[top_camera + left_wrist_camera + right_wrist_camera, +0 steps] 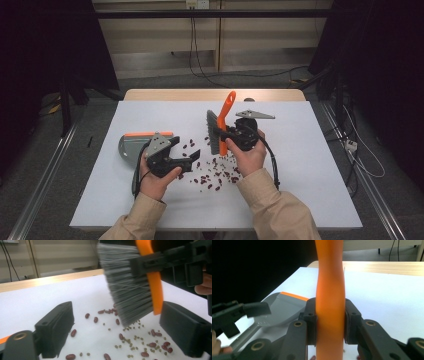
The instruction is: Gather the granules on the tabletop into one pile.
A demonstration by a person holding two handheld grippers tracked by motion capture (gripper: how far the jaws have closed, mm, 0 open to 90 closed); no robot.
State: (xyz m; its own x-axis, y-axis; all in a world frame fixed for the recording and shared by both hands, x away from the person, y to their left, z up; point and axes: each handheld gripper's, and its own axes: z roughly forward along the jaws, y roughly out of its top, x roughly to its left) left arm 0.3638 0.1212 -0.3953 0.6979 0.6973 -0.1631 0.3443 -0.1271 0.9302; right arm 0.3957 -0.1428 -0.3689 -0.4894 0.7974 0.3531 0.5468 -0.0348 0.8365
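- My right tongs clamp the orange-handled grey-bristled brush, upright above the scattered red beans.
- My left tongs gape empty just left of those beans.
- The grey dustpan lies further left on the white bench.
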